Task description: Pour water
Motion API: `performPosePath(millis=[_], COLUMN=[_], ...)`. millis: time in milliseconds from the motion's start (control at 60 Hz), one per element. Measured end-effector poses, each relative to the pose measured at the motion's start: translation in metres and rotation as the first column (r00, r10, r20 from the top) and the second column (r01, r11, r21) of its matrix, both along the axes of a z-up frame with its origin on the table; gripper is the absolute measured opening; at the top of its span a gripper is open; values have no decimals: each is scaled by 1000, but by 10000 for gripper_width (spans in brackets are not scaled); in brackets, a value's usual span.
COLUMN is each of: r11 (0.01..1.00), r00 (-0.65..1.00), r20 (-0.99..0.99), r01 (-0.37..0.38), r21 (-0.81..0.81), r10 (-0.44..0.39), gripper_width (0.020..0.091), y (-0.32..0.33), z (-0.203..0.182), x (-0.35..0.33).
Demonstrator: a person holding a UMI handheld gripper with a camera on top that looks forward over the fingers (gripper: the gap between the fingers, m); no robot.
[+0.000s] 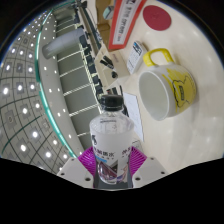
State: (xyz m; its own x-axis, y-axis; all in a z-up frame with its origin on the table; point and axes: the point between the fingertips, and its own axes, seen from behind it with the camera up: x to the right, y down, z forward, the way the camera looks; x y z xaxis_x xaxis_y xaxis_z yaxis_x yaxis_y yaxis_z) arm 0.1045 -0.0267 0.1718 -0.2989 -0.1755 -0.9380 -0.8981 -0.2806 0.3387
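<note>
In the gripper view you have the water bottle [109,140] clamped between the fingers — both pink pads [93,158] press on its lower body, so the gripper [110,168] is closed on it. The bottle stands roughly upright, its dark neck pointing away from you, and whether the cap is on or off you cannot tell from here. Just beyond and to the right of the neck sits the yellow-and-white mug [166,88], tilted in view with its open mouth facing toward the bottle. Behind it lies a sheet with a red disc [157,16] on the table [200,130].

By my reading you are in the carry step, bottle in hand and not yet pouring. The next move calls for bringing the neck over the mug's mouth, then tipping slowly — keep your grip firm as the weight shifts.
</note>
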Motion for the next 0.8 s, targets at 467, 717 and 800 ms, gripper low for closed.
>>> performPosePath(millis=[467, 717, 800], r11=[996, 997, 996], r00=[34, -305, -300], r20=[996, 950, 950], r01=[30, 54, 60], r21=[80, -47, -68], r10=[-81, 61, 83], gripper_width=[390, 388, 392], y=[-5, -15, -13], z=[47, -34, -63], x=[225, 288, 293])
